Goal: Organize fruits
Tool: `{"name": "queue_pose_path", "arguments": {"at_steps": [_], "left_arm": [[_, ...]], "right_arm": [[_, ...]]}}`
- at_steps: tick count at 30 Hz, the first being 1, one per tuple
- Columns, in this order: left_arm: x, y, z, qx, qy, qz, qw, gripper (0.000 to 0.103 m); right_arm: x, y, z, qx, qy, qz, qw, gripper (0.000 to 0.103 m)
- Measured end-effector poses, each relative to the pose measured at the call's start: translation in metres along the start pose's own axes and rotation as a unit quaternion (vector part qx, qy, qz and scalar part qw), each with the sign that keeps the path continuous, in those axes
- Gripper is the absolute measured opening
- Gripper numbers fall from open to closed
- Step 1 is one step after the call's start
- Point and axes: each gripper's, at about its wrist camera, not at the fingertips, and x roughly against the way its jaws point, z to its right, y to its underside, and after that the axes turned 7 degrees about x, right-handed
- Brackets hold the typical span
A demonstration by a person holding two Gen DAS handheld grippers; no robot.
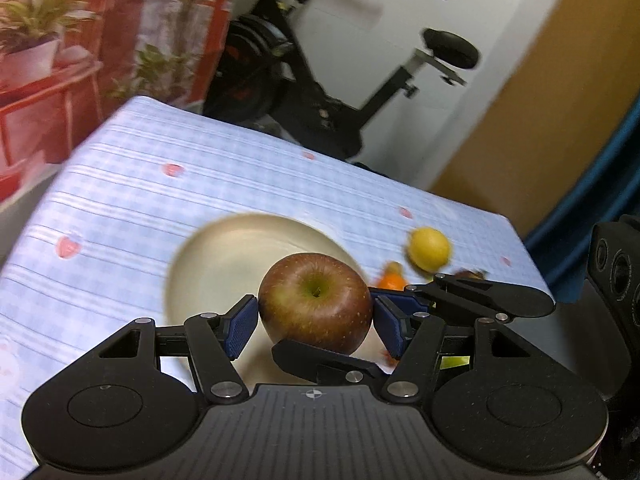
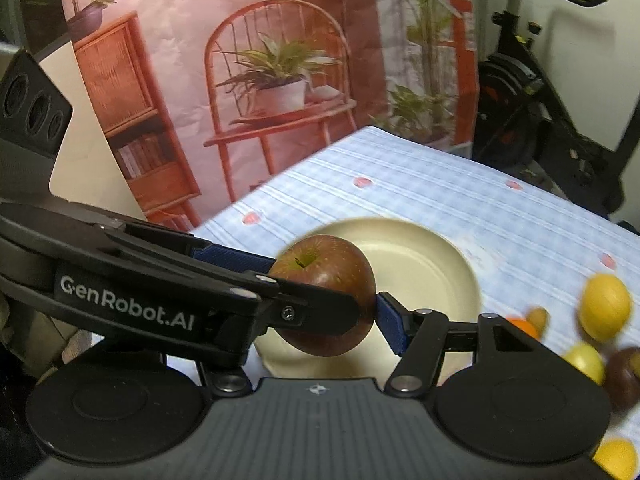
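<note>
**Red-brown apple gripped from two sides above the cream plate**

Blue-checked cloth with small red motifs covers the table [image 1: 140,200], and on it we see a cream plate [image 1: 224,248], round and shallow. The left gripper [image 1: 316,320] has its blue pads [image 1: 240,326] pressed to opposite flanks of the apple [image 1: 314,296], jaws about half spread. The right gripper [image 2: 320,320] crosses it at an angle. In the right wrist view its right pad touches the apple's side, while its other pad is hidden behind the left gripper's finger, so we read it as gripping the same fruit.

We find the apple over the near part of the plate, between the four fingers. Its stem hollow faces up and slightly towards the left camera, so its stem-to-base axis stands nearly upright, leaning a little left in the right wrist view.

To the right on the cloth, well apart from the plate, lie a lemon [image 1: 428,248] and a smaller orange fruit [image 1: 392,280], both blurred.
</note>
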Motion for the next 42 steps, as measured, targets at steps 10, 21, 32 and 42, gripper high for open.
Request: {"name": "queue_pose_path", "arguments": {"at_steps": [10,21,32,42], "left_arm": [[-0.022,-0.02,-0.039,0.017,-0.037,-0.003,0.9992,0.065],[-0.029,-0.015,-0.045,-0.002,-0.059,-0.007,0.9982,0.065],[-0.014,-0.014,-0.036,-0.019,-0.087,0.02,0.9958,0.067],[0.022,-0.008,0.001,-0.053,-0.091,0.055,0.9929,0.067]], "right_arm": [[-0.07,-0.019,0.004,-0.03,-0.026,-0.032,0.999,0.063],[-0.09,-0.009,0.005,-0.05,-0.033,-0.047,0.997,0.063],[-0.075,-0.011,0.008,-0.051,-0.015,-0.048,0.997,0.077],[0.018,0.006,0.04,-0.05,0.019,0.019,0.998,0.077]]}}
